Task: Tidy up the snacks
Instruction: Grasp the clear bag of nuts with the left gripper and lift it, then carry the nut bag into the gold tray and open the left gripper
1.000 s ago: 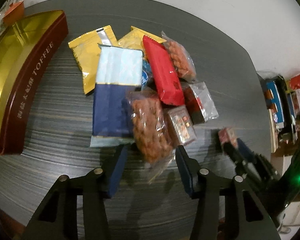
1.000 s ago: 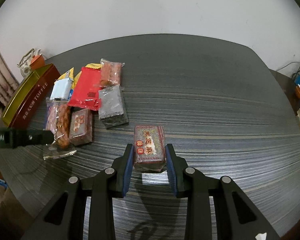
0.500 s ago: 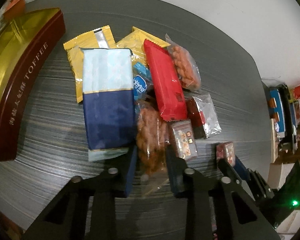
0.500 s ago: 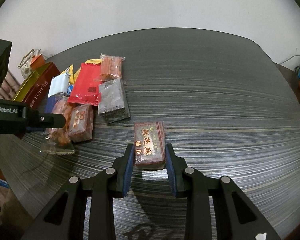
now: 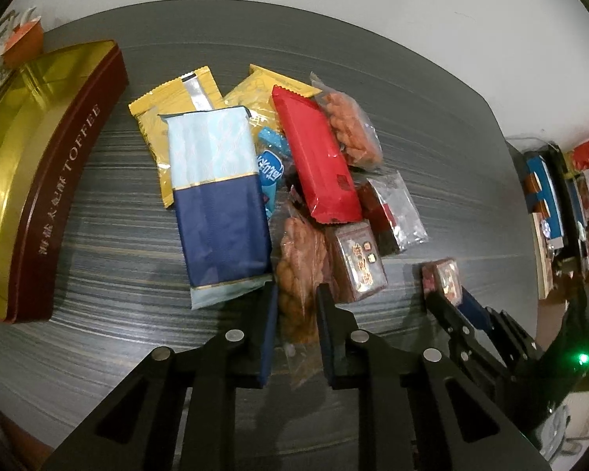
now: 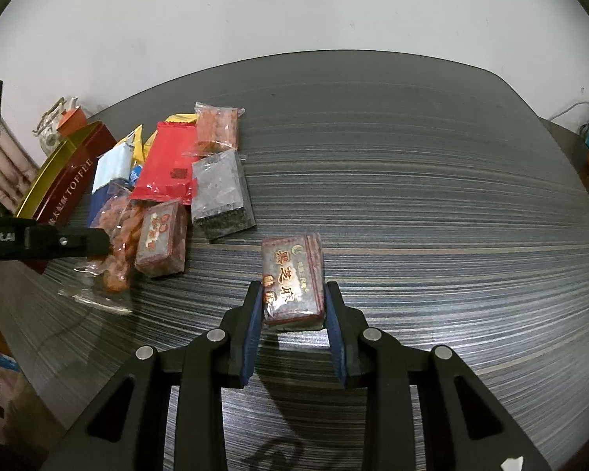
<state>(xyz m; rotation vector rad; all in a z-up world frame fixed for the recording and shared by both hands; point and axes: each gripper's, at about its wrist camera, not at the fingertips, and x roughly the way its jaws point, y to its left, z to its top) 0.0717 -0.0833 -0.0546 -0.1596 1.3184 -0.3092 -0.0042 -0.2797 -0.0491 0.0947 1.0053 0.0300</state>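
Snacks lie heaped on the left part of a dark, streaky-grained table [image 6: 412, 165]. The left gripper [image 5: 294, 298] is clamped on a crinkly clear bag of knobbly orange-brown fried snacks [image 5: 300, 271] at the pile's near edge. Touching that bag sit a flat navy and pale-blue foil pouch [image 5: 220, 204] and a small glossy brown brick-shaped pack [image 5: 359, 261]; a long red wrapper [image 5: 318, 157] overlaps them from behind, with yellow sachets [image 5: 169, 117] beneath. Well apart from the heap, the right gripper [image 6: 293, 302] grips a shiny maroon block with gold characters [image 6: 292, 274] just above the tabletop. A curved maroon TOFFEE tin [image 5: 39, 180] with a gold-lined inside stands at the left edge; I cannot tell its contents.
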